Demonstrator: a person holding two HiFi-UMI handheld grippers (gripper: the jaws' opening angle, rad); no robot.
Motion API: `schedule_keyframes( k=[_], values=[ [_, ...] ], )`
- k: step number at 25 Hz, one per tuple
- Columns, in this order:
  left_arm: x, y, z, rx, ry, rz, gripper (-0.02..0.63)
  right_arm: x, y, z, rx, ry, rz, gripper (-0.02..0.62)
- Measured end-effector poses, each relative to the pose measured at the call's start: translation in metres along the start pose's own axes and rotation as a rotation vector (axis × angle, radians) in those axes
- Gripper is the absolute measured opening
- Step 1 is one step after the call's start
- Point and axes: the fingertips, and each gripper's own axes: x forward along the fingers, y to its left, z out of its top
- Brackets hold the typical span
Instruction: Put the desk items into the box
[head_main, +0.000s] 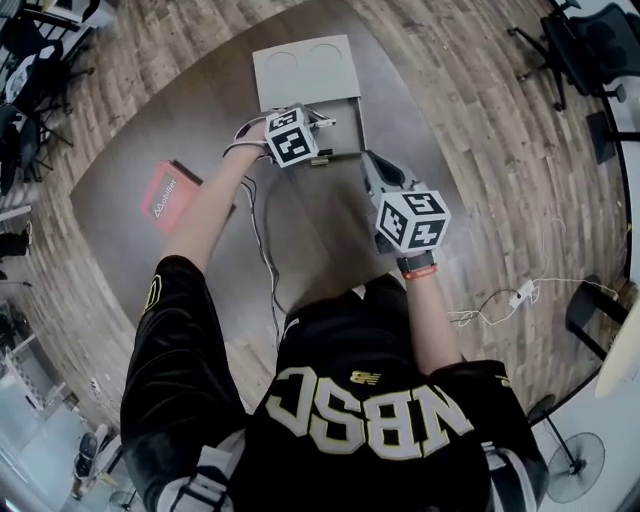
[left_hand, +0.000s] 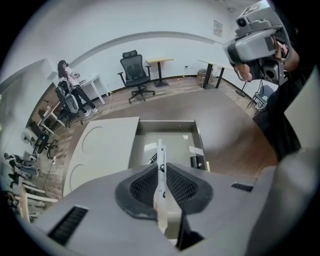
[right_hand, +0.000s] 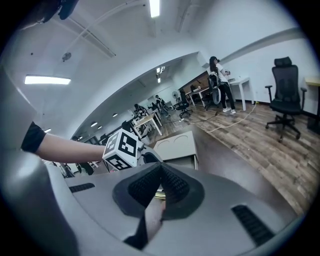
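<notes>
A grey box (head_main: 343, 128) stands open at the table's far side, its lid (head_main: 305, 70) laid back behind it. My left gripper (left_hand: 161, 166) hangs over the box's near rim (left_hand: 165, 122), shut on a white pen (left_hand: 160, 150) that points forward between the pads. A small black thing (left_hand: 196, 161) and white slips (left_hand: 196, 150) lie in the box. My right gripper (right_hand: 160, 167) is to the right of the left one, jaws together. A small gold-coloured bit (right_hand: 159, 195) shows low between them; I cannot tell what it is. A red notebook (head_main: 167, 195) lies at the table's left.
The table (head_main: 140, 150) is grey-brown and rounded. A thin cable (head_main: 262, 240) runs across it toward me. On the wooden floor at the right lie a power strip and cords (head_main: 522, 292). Office chairs (left_hand: 136, 75) and a person (left_hand: 70, 87) are far behind.
</notes>
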Motion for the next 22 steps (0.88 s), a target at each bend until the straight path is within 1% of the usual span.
schedule_keyframes(
  k=[3, 7, 13, 16, 18, 22],
  values=[
    [0.017, -0.003, 0.001, 0.005, 0.001, -0.015, 0.063, -0.003, -0.008, -0.01, 0.013, 0.018, -0.016, 0.009],
    [0.033, -0.01, -0.006, 0.019, 0.033, -0.032, 0.064, -0.002, -0.012, -0.016, 0.026, 0.027, -0.031, 0.009],
    [0.047, -0.009, -0.012, 0.001, 0.034, -0.018, 0.065, -0.001, -0.018, -0.018, 0.032, 0.018, -0.041, 0.009],
    [0.047, -0.009, -0.013, -0.012, 0.034, -0.018, 0.067, -0.003, -0.018, -0.016, 0.028, 0.016, -0.043, 0.009],
    [0.044, -0.01, -0.012, -0.018, 0.033, -0.015, 0.084, -0.006, -0.018, -0.014, 0.024, 0.012, -0.044, 0.009],
    [0.028, -0.006, -0.006, -0.048, 0.011, 0.018, 0.087, -0.011, -0.019, -0.009, 0.016, -0.004, -0.038, 0.009]
  ],
)
